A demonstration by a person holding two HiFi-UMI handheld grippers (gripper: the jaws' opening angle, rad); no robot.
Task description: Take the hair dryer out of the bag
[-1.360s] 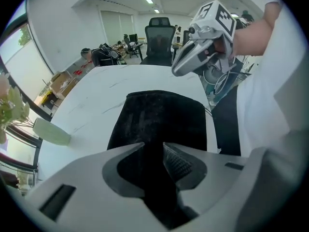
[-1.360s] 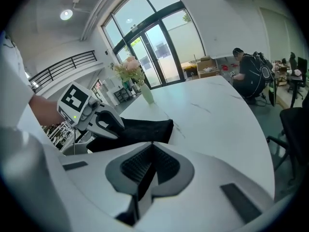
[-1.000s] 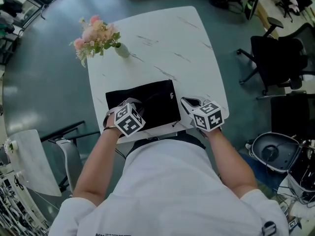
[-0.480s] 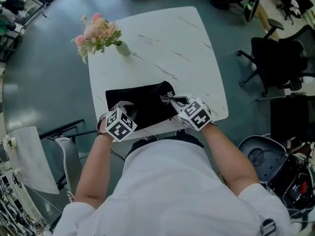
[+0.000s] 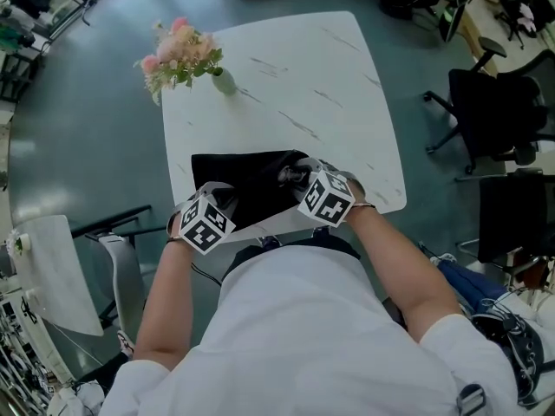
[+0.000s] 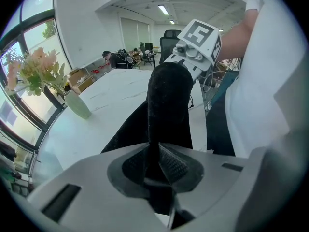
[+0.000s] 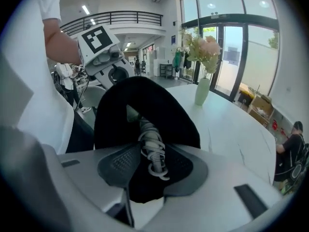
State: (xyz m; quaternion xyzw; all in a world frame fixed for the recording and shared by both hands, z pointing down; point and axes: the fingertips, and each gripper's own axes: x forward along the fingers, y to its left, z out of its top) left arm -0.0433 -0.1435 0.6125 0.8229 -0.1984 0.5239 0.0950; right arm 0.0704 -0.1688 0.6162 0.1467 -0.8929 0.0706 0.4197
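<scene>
A black bag lies on the white table near its front edge. My left gripper is shut on the bag's fabric, lifting a fold of it at the left end. My right gripper is at the bag's right end, at its mouth. Its jaws have just been opening and now stand apart, with the hair dryer's coiled grey cord lying between the pads. The dryer's body stays mostly hidden inside the bag. The right gripper also shows beyond the raised fabric.
A vase of pink flowers stands at the table's far left corner. Black office chairs are on the floor to the right, and a chair is at the left. The person's torso is close against the table's front edge.
My right gripper moved left from beside the bag to its mouth, rolled over, and its jaws opened around the cord. My left gripper shifted slightly left, still gripping the fabric.
</scene>
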